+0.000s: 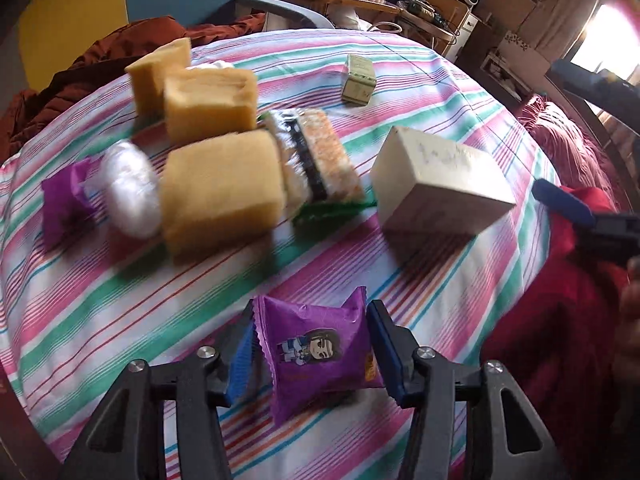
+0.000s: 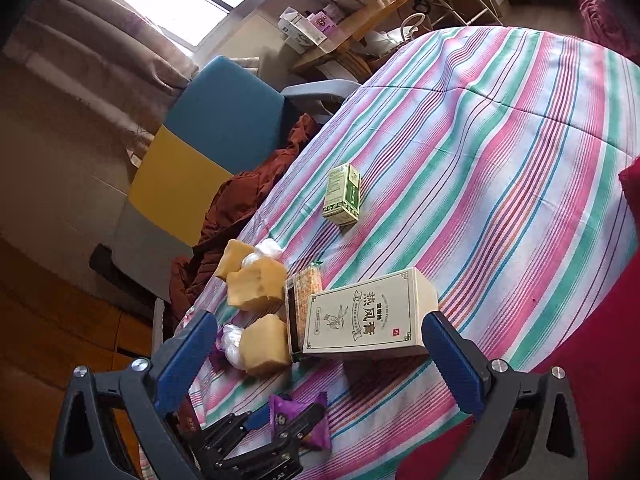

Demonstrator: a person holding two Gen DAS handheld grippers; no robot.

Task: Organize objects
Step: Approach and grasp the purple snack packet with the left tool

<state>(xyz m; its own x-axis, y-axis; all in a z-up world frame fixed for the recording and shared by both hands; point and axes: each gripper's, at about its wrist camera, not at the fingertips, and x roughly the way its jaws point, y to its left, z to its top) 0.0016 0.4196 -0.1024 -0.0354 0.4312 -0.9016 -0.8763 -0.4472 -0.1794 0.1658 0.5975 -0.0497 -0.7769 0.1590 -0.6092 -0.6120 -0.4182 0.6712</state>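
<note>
Left wrist view: the left gripper (image 1: 314, 350) straddles a purple snack packet (image 1: 320, 354) lying on the striped bedcover (image 1: 440, 80) at the near edge. Both blue pads (image 1: 385, 354) sit against the packet's crimped sides, so the fingers appear to be grasping it, though the film is barely creased and the hold may be light. Farther off, a cluster gathers at the left: three tan sponge-like blocks (image 1: 220, 200), a clear-wrapped white item (image 1: 130, 188), a second purple packet (image 1: 64, 200) and a wrapped rice-cracker bar (image 1: 320, 156). A cream carton (image 1: 436, 176) lies to the right of the bar, and a small green box (image 1: 359, 79) stands alone at the far side.

Right wrist view: the right gripper (image 2: 320, 360) hangs above the bedcover with fingers released and wide apart, nothing between them; the cream carton (image 2: 366, 318) lies just beyond its tips.

Likely failure modes, as judgement:
- The packet is slick, air-filled film; pinched at the edges only, it may squirt out or swivel on lifting.
- The soft, yielding bedcover could be caught by the pads together with the packet.
- The packet sits close to the near edge; a slip could send it off the bed.
- Carrying it into the crowded cluster risks nudging the light blocks.
</note>
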